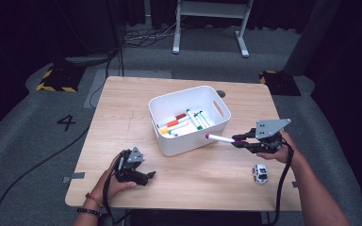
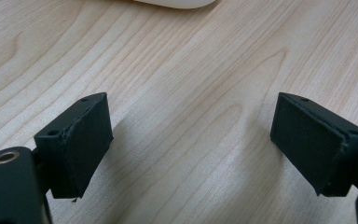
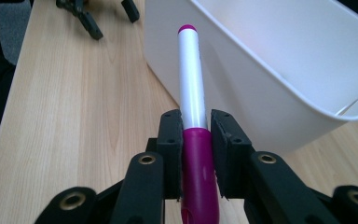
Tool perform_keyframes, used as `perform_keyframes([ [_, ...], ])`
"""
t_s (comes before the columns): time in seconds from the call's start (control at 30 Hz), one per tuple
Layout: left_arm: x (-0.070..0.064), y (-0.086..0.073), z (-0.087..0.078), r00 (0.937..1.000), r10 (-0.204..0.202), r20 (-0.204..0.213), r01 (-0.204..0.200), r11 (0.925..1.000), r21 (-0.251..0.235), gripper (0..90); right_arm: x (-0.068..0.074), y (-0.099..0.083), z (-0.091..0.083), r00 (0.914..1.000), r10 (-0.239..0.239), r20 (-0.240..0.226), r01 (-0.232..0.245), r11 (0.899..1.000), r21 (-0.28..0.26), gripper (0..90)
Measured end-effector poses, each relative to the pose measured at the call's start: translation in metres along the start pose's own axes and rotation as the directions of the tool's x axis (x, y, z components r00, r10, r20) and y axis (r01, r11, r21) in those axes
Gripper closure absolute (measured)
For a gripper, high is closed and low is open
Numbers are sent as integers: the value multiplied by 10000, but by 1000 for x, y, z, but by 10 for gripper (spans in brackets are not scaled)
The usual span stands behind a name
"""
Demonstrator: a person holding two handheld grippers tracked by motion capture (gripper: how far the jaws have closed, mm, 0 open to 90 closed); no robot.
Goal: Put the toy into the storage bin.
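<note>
My right gripper (image 3: 196, 154) clamps the magenta marker (image 3: 192, 107) at its cap, beside the white bin (image 1: 188, 141); it looks light, stiff, slippery. Left gripper (image 2: 191, 140) idles released above the worktop (image 1: 122, 103)

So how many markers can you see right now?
About 7: one magenta marker clamped in the right gripper beside the white bin, roughly six lying inside it. They overlap, so some may be hidden.
</note>
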State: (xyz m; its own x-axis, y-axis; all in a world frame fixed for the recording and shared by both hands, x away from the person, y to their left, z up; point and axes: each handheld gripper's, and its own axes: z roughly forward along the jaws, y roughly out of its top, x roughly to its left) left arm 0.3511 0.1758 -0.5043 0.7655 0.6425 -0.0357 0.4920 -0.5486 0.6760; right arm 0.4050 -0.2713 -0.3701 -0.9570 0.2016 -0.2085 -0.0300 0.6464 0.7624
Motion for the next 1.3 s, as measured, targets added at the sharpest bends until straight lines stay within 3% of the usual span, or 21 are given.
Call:
perform_keyframes([
  [0.2, 0, 0, 0, 10000, 4, 0, -4, 10000, 2, 128, -4, 18, -5, 9994, -305, 167, 309, 9993, -217, 747],
  [0.47, 0, 0, 0, 10000, 3, 0, -3, 10000, 1, 128, -12, 39, 4, 9975, -620, 336, 628, 9978, -205, 747],
  [0.87, 0, 0, 0, 10000, 1, 2, -1, 10000, 0, 128, -39, 68, 26, 9966, -448, 686, 460, 9988, -162, 747],
  [1.1, 0, 0, 0, 10000, -1, 4, 1, 10000, -1, 128, -59, 76, 44, 9968, -243, 756, 237, 9997, 79, 747],
  [1.3, 0, 0, 0, 10000, -1, 7, 1, 10000, -9, 128, -71, 83, 68, 9971, -120, 747, 60, 9968, 799, 747],
])
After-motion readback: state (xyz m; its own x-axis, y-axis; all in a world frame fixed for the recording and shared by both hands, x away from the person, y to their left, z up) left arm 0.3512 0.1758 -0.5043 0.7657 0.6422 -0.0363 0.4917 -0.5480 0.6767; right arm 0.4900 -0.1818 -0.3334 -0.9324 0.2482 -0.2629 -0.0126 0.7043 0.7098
